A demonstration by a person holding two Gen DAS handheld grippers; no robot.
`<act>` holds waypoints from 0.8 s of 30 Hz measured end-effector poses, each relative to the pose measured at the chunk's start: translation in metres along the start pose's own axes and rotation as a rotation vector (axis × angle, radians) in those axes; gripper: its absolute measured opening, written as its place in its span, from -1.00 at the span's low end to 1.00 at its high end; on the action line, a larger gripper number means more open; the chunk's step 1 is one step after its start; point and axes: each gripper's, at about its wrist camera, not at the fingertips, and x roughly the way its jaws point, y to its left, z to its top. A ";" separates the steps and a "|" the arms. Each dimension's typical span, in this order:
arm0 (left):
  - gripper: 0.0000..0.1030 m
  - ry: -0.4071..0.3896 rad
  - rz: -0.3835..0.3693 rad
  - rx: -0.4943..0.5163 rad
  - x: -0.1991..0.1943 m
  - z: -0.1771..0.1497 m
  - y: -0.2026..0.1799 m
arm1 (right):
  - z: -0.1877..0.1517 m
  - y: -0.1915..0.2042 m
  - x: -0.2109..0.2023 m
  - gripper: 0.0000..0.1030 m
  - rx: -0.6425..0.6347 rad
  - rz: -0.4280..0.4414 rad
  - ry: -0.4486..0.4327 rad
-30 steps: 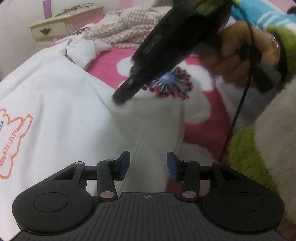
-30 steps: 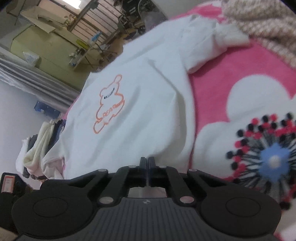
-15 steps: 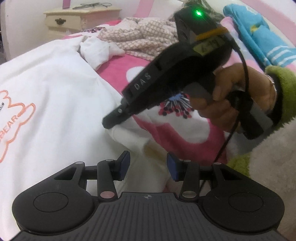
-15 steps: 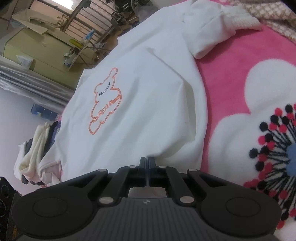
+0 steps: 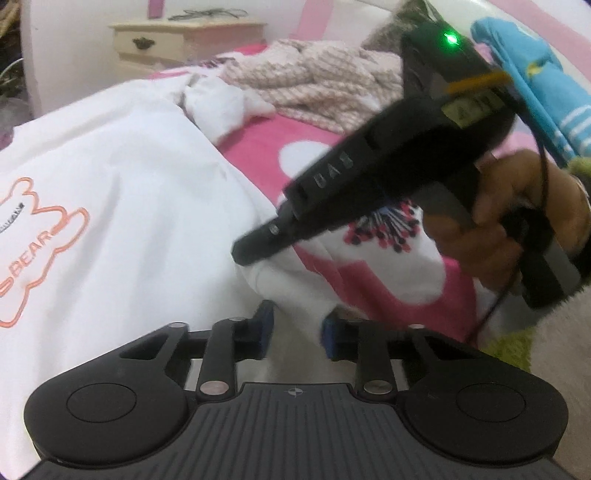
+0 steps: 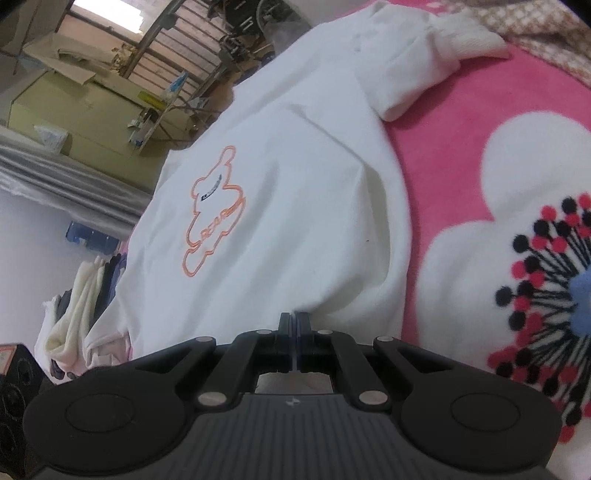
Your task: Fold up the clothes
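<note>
Spread across the pink flowered blanket (image 6: 461,122): a white sweatshirt (image 6: 295,206) with an orange bear outline (image 6: 212,214) printed on the chest. Lying flat for the most part, with one cuffed sleeve (image 6: 436,44) bunched beyond the bear print, toward a checked knit garment (image 5: 317,85). Near edge of the sweatshirt lifted into a small peak on the side toward the big white flower with red and black dots (image 6: 535,266).

Right tongs (image 6: 294,321): pressed together, clamped on that lifted white edge, cloth rising straight out of the closed tips. Same tongs seen from the left wrist view as a black pistol-shaped body (image 5: 369,177) with a green light, gripped by a hand (image 5: 517,221) in a fuzzy green cuff, tip touching the raised white fold.

Left tongs (image 5: 295,328): blue pads still apart but closing, white fabric of the sweatshirt's near hem lying between them, not yet squeezed.

Beyond the sweatshirt, away from the tongs: a cream nightstand (image 5: 184,33) against the wall. Beside the checked garment, a blue striped item (image 5: 535,81). Off the sweatshirt's far side in the right wrist view, a stack of folded pale and dark clothes (image 6: 85,295).
</note>
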 end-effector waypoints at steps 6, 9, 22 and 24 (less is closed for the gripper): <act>-1.00 -0.042 0.037 -0.063 -0.005 0.000 0.009 | -0.012 0.011 -0.043 -0.75 -0.154 -0.063 -0.109; -1.00 -0.073 0.046 -0.086 -0.011 0.003 0.010 | -0.029 0.023 -0.063 -0.29 -0.303 -0.096 -0.113; -1.00 -0.153 0.037 -0.129 -0.036 0.007 0.010 | -0.067 0.072 -0.033 -0.90 -0.680 -0.193 -0.054; -1.00 -0.155 0.029 -0.117 -0.037 0.007 0.008 | -0.069 0.073 -0.036 -0.97 -0.698 -0.242 -0.073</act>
